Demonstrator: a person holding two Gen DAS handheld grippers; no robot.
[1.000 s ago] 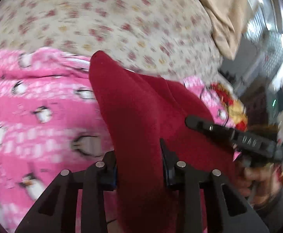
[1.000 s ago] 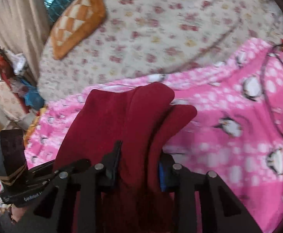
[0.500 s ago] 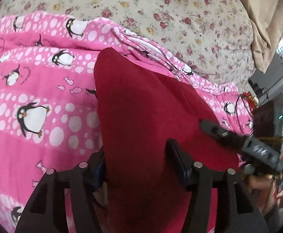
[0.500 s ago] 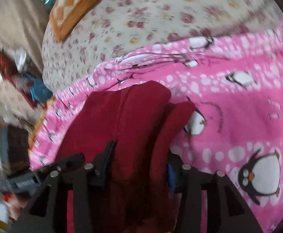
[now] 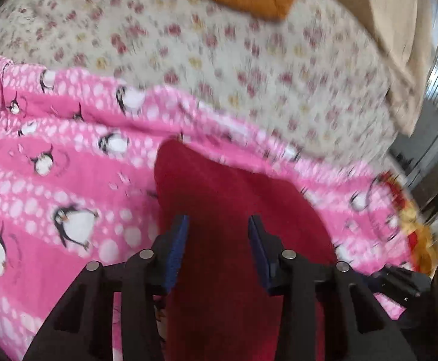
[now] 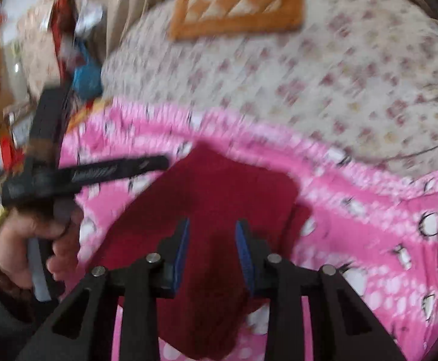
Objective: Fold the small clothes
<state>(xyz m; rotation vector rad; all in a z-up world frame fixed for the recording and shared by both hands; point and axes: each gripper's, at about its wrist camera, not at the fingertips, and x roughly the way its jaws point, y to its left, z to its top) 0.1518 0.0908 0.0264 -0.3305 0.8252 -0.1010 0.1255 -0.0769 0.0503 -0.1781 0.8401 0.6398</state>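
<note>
A dark red garment [image 5: 234, 198] lies folded and flat on a pink penguin blanket [image 5: 53, 180]. My left gripper [image 5: 219, 234] hovers over its near part. The jaws are closing with red cloth showing between the blue pads [image 5: 178, 240], which do not pinch it. In the right wrist view the same garment [image 6: 228, 186] runs under my right gripper [image 6: 211, 234]. Those jaws are also closing, with cloth between the pads but not squeezed. The left gripper [image 6: 113, 170] and the hand [image 6: 38, 240] holding it appear at the left. Both views are blurred.
The blanket [image 6: 369, 225] covers the near part of a bed with a floral sheet [image 5: 219, 60]. An orange quilted cushion [image 6: 240, 3] lies at the far end. Beige curtain [image 5: 399, 45] hangs on the right, and household clutter [image 6: 83, 75] stands beside the bed.
Both grippers held raised folds of the red garment a second ago. They let go, and the garment now lies flat. The right gripper has swung sideways and rolled.
</note>
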